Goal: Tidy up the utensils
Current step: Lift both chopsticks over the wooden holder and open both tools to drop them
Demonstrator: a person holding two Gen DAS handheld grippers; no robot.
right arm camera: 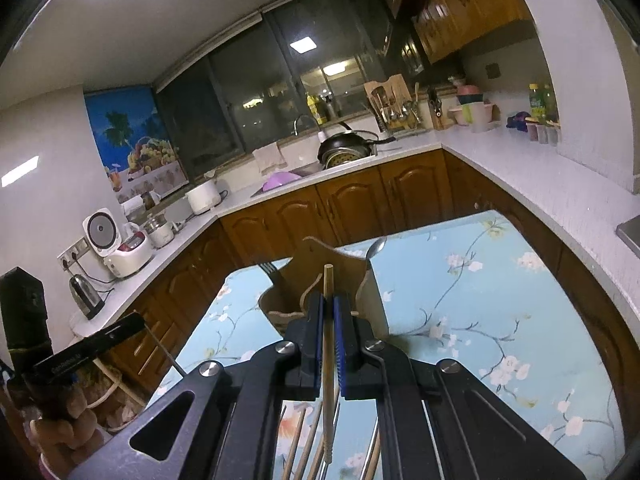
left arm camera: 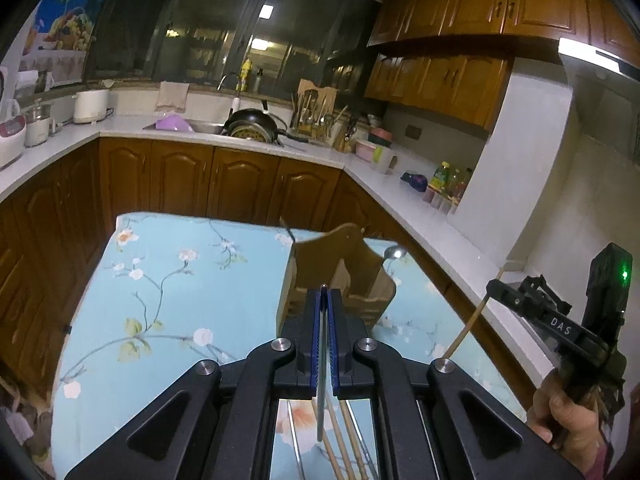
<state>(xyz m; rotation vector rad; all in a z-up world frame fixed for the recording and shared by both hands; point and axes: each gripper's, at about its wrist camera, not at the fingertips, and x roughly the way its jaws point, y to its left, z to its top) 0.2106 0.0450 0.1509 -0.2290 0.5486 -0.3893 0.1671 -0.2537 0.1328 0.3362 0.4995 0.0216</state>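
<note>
Left wrist view: nearest the lens, the left gripper has its blue-padded fingers pressed together on a thin metal utensil handle that runs edge-on between them; what kind of utensil it is cannot be told. Under the gripper body, loose wooden chopsticks lie on the desk, which wears a light blue floral cloth. Off to the right, a hand holds the right gripper, which carries a single wooden chopstick. In the right wrist view, the right gripper pinches that chopstick between its fingers, the stick standing nearly upright with its blunt end poking above the tips. Just beyond both grippers stands the wooden utensil holder on the cloth, a fork sticking out at its left side and a spoon at its right. Farther back runs a white counter over brown cabinets, with a black wok at the sink under dark windows.
</note>
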